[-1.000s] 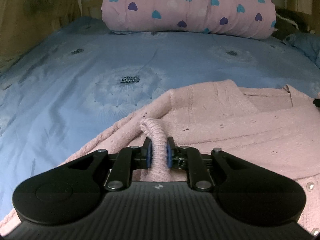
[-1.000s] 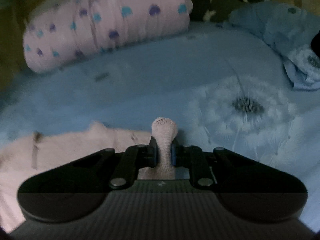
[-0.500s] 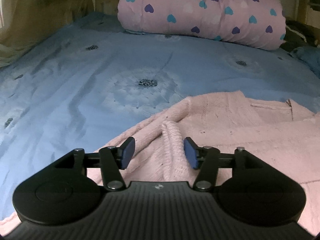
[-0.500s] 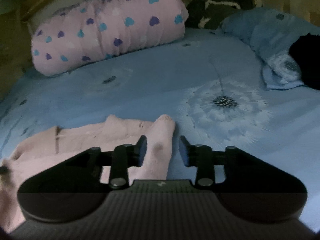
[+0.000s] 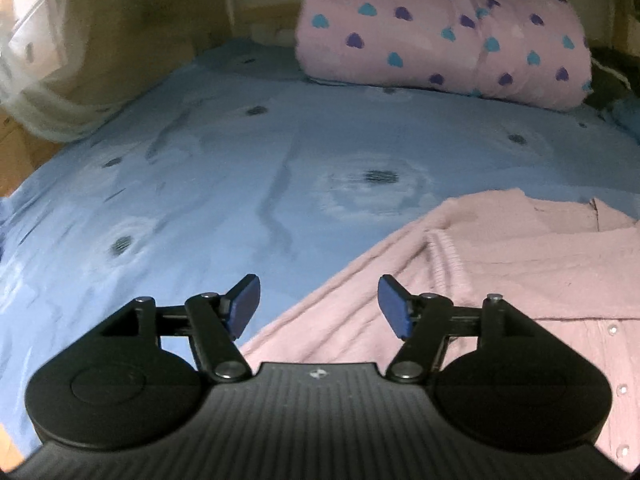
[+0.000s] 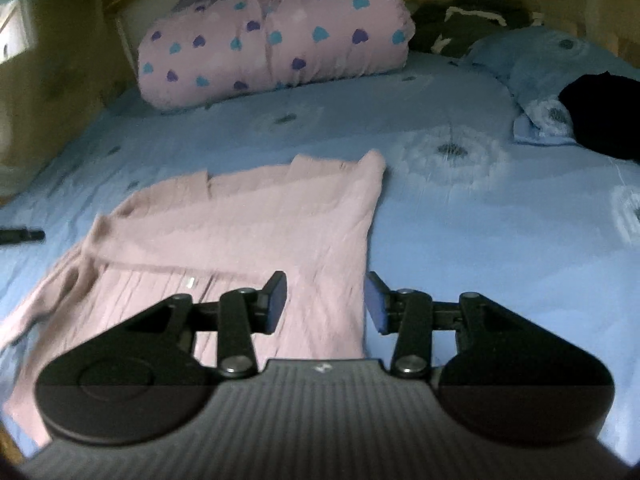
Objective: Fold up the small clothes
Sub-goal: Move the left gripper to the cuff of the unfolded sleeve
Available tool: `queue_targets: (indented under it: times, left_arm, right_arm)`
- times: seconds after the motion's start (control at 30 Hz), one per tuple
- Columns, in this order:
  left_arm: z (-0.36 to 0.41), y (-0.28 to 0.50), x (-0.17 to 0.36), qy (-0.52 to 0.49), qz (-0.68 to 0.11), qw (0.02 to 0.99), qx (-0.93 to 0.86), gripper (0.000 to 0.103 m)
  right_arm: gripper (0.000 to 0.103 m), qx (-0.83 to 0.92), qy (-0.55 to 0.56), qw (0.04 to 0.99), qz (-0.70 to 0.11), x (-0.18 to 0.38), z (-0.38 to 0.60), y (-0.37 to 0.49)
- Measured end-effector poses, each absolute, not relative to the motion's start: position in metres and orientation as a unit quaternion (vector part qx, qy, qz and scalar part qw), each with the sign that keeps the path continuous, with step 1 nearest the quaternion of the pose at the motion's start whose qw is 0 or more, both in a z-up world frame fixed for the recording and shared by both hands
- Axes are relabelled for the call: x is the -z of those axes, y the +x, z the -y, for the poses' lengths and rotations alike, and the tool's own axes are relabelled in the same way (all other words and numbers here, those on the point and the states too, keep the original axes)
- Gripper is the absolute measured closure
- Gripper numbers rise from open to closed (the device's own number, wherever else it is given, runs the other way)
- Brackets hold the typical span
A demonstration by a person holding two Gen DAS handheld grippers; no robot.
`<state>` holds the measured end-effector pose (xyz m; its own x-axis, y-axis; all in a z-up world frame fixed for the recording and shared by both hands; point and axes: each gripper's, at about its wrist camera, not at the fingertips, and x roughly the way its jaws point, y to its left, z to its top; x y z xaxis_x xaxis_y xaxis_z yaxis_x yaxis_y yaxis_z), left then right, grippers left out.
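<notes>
A small pink knit cardigan (image 6: 248, 232) lies spread on the blue bedsheet (image 6: 480, 240), with a sleeve folded across its front. It also shows in the left wrist view (image 5: 500, 264), lower right, with small buttons along its edge. My left gripper (image 5: 319, 306) is open and empty, raised above the cardigan's left edge. My right gripper (image 6: 326, 302) is open and empty, raised above the cardigan's right side.
A rolled pink quilt with blue and purple hearts (image 5: 440, 36) lies at the head of the bed, also in the right wrist view (image 6: 276, 44). A blue pillow (image 6: 544, 64) with a black garment (image 6: 604, 116) sits at the right. A dark rod tip (image 6: 20, 235) shows at the left.
Both grippers let go of the pink cardigan sleeves, opened wide, and have lifted up and back from the garment, which now lies flat.
</notes>
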<state>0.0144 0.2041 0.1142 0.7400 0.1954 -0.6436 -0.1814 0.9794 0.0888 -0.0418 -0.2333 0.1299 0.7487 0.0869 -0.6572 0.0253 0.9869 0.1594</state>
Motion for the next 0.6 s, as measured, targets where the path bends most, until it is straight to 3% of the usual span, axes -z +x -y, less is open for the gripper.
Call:
queue_targets:
  times: [0.33, 0.6]
  left_arm:
    - [-0.280, -0.054, -0.154, 0.030, -0.333, 0.927, -0.167, 0.028]
    - [-0.325, -0.093, -0.111, -0.005, -0.372, 0.906, -0.200, 0.027]
  right_arm:
    - [0.058, -0.037, 0.050, 0.936, -0.346, -0.125, 0.190, -0.095]
    - [0.057, -0.035, 0.023, 0.931, -0.362, -0.108, 0.172, -0.111]
